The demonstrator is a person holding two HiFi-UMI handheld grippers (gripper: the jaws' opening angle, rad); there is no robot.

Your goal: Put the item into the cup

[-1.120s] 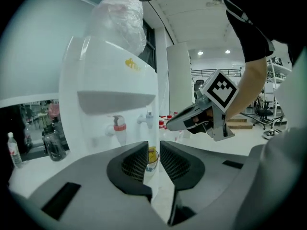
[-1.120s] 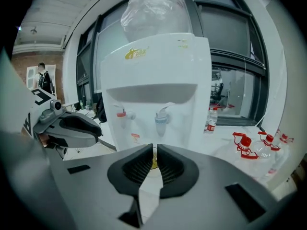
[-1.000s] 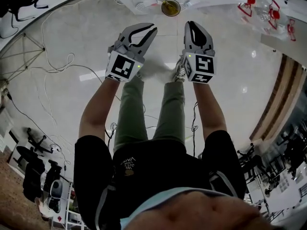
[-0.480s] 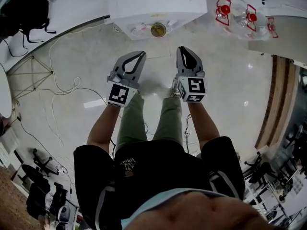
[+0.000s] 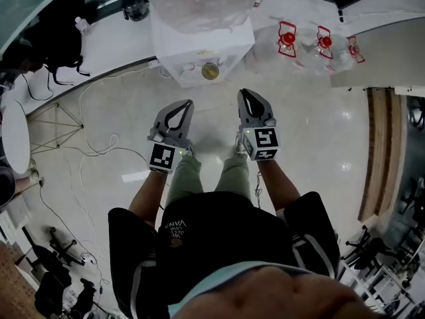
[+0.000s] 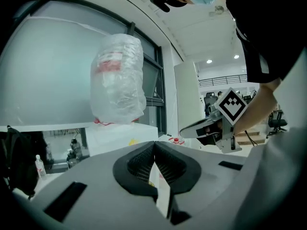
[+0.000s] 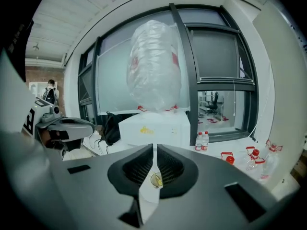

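Looking down in the head view, the person stands on a glossy floor (image 5: 319,131) with both grippers held out front, side by side and apart. Left gripper (image 5: 188,103) — jaws pressed together, nothing between them. Right gripper (image 5: 244,93) is the same deal: pads together with just a hairline slit at the tips, not holding anything. The cup (image 5: 210,70) sits at 12 o'clock from the grippers, on the ledge of a white water dispenser (image 5: 192,48), well apart from both. Something yellowish is in it — can't tell what. In the right gripper view the cup shows far off through the hollow behind the closed tips. A plastic-wrapped jug (image 5: 199,2) tops the dispenser. Red-capped bottles (image 5: 287,38) sit on the floor at 1 o'clock, loose cables (image 5: 93,145) at 9 o'clock.
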